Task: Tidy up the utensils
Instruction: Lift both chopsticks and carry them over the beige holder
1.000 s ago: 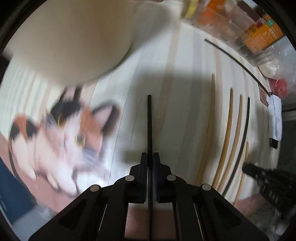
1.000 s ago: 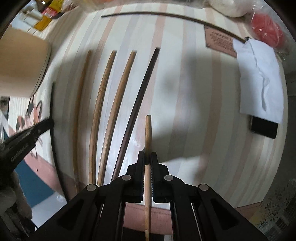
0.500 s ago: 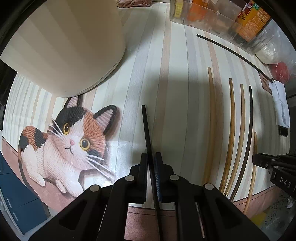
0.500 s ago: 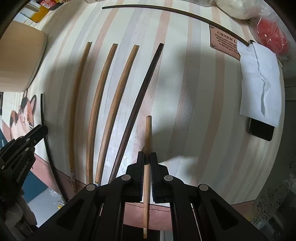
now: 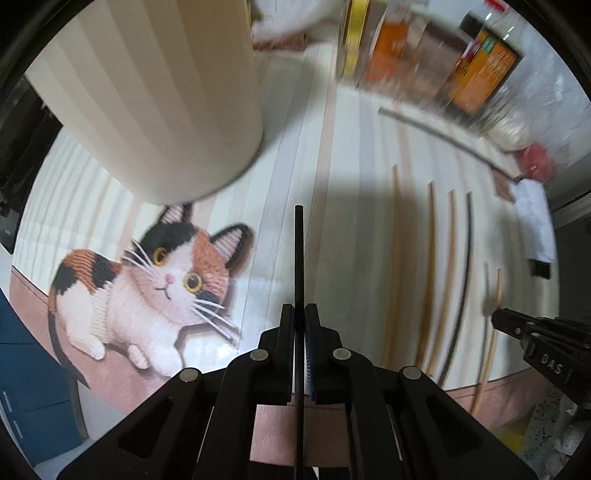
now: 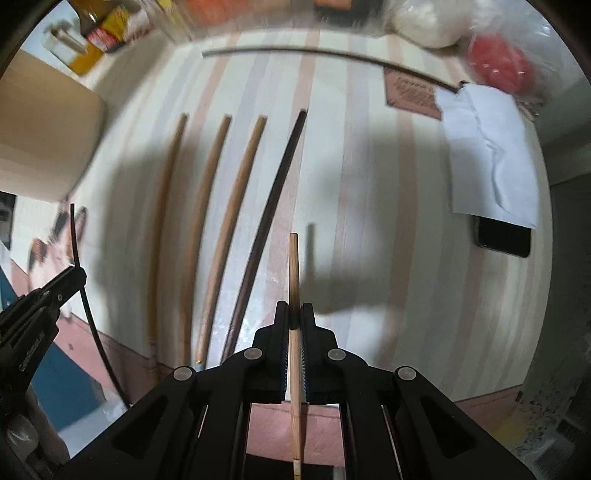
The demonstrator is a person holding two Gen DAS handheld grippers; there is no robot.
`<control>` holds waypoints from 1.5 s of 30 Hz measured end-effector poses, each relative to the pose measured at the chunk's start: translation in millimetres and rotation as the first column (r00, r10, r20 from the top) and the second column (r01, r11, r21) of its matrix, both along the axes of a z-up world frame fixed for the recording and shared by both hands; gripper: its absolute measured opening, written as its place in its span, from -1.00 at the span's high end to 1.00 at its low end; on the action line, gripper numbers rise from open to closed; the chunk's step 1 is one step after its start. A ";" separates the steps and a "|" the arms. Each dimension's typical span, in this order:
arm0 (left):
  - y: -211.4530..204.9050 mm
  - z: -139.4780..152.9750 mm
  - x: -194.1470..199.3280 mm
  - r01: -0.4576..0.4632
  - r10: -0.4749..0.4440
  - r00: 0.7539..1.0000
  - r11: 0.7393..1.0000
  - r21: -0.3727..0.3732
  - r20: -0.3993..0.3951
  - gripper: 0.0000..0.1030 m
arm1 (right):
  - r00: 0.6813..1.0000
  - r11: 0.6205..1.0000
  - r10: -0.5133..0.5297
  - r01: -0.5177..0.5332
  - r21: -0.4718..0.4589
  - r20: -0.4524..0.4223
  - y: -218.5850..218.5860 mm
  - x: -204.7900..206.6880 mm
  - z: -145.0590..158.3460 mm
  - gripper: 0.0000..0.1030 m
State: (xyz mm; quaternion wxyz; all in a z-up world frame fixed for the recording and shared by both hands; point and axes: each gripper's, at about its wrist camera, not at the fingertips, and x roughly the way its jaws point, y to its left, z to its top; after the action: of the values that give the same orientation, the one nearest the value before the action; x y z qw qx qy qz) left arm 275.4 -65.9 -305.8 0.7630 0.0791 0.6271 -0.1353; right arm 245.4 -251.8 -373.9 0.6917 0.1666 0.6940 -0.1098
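Observation:
My left gripper point(image 5: 299, 314) is shut on a black chopstick point(image 5: 298, 254), held above the striped mat and pointing at a tall cream container point(image 5: 155, 92). My right gripper point(image 6: 294, 312) is shut on a light wooden chopstick point(image 6: 294, 269), lifted off the mat; its shadow falls just to the right. Three wooden chopsticks point(image 6: 218, 229) and one dark chopstick point(image 6: 273, 214) lie side by side on the mat. Another long dark chopstick point(image 6: 314, 55) lies across the far edge. The left gripper also shows in the right wrist view point(image 6: 70, 277), and the right gripper in the left wrist view point(image 5: 498, 317).
A cat picture point(image 5: 155, 280) is printed on the mat's left part. Jars and boxes point(image 5: 424, 55) stand at the back. A white paper point(image 6: 491, 155), a black phone point(image 6: 504, 236), a red object point(image 6: 498, 62) and a white bag point(image 6: 424, 22) sit at the right.
Both grippers have lifted and tipped forward with their chopsticks. The left view has swung toward the cream container; the wooden chopstick's shadow has separated from it.

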 end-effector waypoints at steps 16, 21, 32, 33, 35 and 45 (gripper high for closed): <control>12.7 105.0 -7.7 0.017 0.001 0.971 0.997 -0.075 0.241 0.95 | 0.940 0.998 0.063 -0.054 -0.037 0.335 10.2 -3.7 101.2 0.89; 14.0 131.6 -3.8 0.018 0.013 0.953 0.995 -0.098 0.302 0.95 | 0.902 0.996 0.077 -0.054 -0.065 0.426 16.1 4.5 129.3 0.89; 12.5 230.1 33.4 0.037 0.069 0.893 0.973 -0.226 0.444 0.95 | 0.772 0.998 0.057 -0.026 -0.058 0.633 7.3 52.9 230.0 0.90; 13.1 242.9 39.5 0.042 0.074 0.886 0.970 -0.239 0.457 0.95 | 0.755 0.998 0.054 -0.023 -0.056 0.654 6.5 60.2 243.7 0.90; 16.5 266.7 50.8 0.044 0.090 0.870 0.965 -0.259 0.485 0.95 | 0.725 0.998 0.054 -0.024 -0.053 0.687 5.8 73.9 267.1 0.90; 53.2 349.4 102.5 0.001 0.146 0.796 0.970 -0.243 0.587 0.95 | 0.614 0.998 0.061 -0.059 -0.031 0.787 33.6 143.8 346.6 0.90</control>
State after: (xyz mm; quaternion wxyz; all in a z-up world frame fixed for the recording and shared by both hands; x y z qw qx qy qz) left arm 377.9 -12.6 43.6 0.9309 0.0046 0.3352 -0.1454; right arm 389.2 -218.2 -27.3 0.9293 0.1740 0.3258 -0.0032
